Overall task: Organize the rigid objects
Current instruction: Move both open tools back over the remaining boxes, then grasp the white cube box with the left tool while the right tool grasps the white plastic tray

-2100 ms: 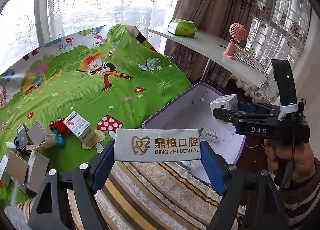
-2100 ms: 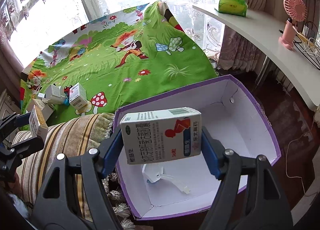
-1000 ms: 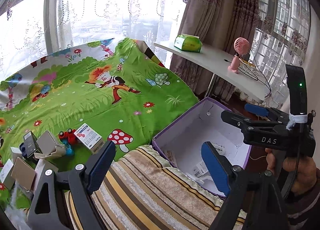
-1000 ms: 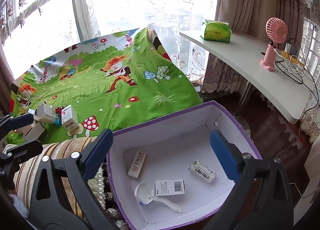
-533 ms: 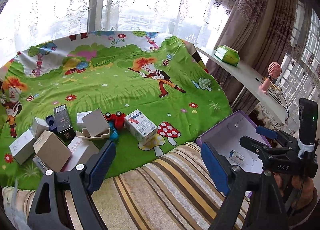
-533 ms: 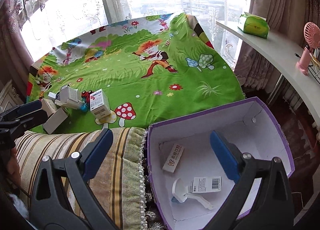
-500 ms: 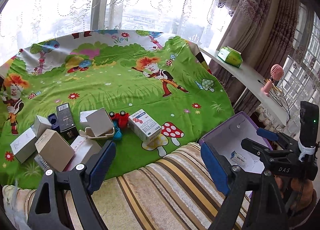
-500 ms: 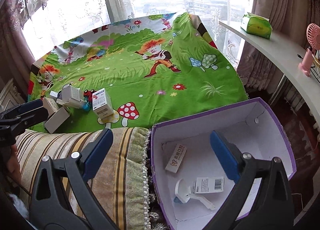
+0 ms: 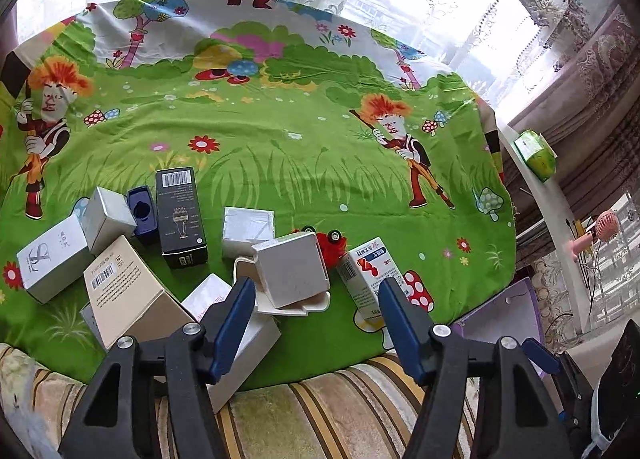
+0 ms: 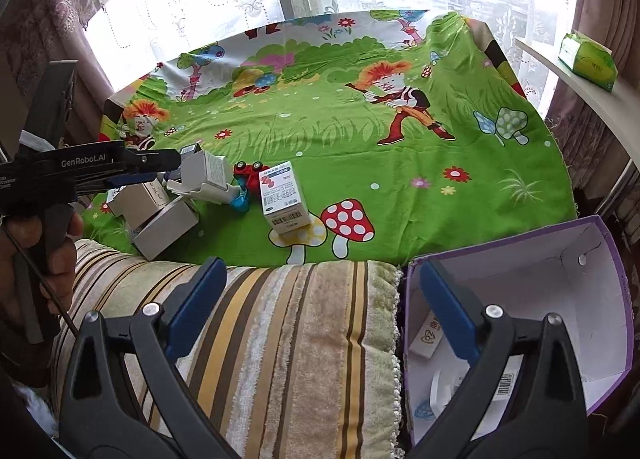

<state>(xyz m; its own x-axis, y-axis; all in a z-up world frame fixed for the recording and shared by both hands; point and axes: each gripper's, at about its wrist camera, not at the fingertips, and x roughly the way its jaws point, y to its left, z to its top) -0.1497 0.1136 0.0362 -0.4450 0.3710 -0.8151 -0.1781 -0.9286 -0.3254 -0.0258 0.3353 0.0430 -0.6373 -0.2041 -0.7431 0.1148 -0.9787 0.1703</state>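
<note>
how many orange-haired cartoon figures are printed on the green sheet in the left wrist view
2. The first figure is at the left edge of the green sheet; the second figure is toward its right side. More may be hidden where the sheet hangs over the edges.

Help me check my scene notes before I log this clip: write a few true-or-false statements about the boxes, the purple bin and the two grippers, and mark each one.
1. The left gripper holds a box. False: its jaws are closing, but nothing is pressed between them.
2. The purple bin already has items inside. True.
3. The medicine box with red print lies inside the bin. False: it stands on the green cartoon sheet.
4. The right gripper is empty and open. True.
5. A black box with a barcode lies among the pile of boxes. True.
6. The red toy car sits on the white shelf. False: it lies on the sheet beside the boxes.
</note>
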